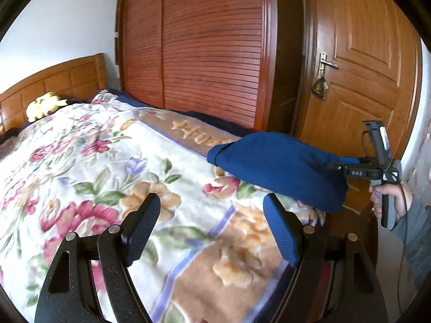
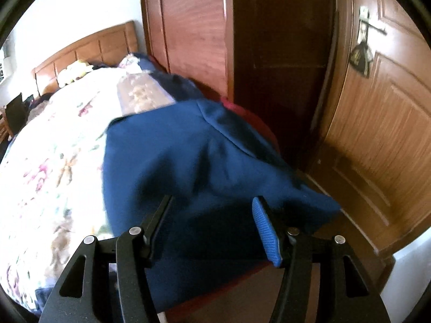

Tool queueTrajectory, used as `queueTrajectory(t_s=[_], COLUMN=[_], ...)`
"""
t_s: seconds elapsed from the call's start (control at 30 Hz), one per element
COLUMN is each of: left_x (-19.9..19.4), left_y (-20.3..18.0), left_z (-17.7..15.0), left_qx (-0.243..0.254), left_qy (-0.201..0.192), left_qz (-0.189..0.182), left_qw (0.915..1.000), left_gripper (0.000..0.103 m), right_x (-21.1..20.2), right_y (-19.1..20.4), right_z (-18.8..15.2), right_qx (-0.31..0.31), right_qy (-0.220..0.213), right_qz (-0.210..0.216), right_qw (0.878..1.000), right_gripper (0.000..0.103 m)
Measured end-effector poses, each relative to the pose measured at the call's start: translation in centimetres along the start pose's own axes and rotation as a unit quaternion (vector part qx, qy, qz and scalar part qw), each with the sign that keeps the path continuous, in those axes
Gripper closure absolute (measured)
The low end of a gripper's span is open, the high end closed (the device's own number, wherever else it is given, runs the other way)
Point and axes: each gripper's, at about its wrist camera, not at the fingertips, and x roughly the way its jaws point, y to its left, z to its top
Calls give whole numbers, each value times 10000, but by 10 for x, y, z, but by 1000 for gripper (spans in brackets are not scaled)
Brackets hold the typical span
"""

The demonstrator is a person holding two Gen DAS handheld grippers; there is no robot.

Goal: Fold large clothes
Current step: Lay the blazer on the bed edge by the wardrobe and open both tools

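Two: left tool (image 1: 211, 197) wide, empty over floral blanket (image 1: 94, 148); right tool (image 2: 213, 198) amid blue garment (image 2: 188, 148), grip unclear.

Black gripper (image 1: 210, 204), blue ribbed pads (image 1: 280, 231), grey sleeve (image 1: 417, 231)

One blue garment (image 1: 280, 167) lies at the bed's (image 1: 347, 202) foot corner. One floral blanket (image 1: 107, 161) covers the bed. One yellow soft toy (image 1: 44, 105) sits by the one headboard (image 1: 54, 80). Two claws: left claw (image 1: 211, 231), right claw (image 2: 212, 228). One door (image 1: 363, 67), one wardrobe (image 1: 202, 40).

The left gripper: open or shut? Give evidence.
Open: the left gripper has its jaws wide apart over the floral blanket, nothing between them.
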Motion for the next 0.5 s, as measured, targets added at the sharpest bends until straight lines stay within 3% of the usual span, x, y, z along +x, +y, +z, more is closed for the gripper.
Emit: queueTrajectory(t_s=[0.17, 0.33, 0.5], left_x=[-37, -76, -120], left_y=[0, 7, 17], left_z=[-23, -54, -83], left_qx=[-89, -311, -447], left_qy=[-92, -78, -128], left_qz=[353, 843, 1352], left_qw=[9993, 9959, 9897], left_gripper=[24, 24, 24], right_x=[-41, -70, -94], right_y=[39, 92, 148], right_z=[-16, -42, -68], right_qx=[-172, -452, -732], right_qy=[-377, -488, -519], right_qz=[334, 816, 1393], right_qw=[9986, 9944, 9862], right_gripper=[38, 31, 31])
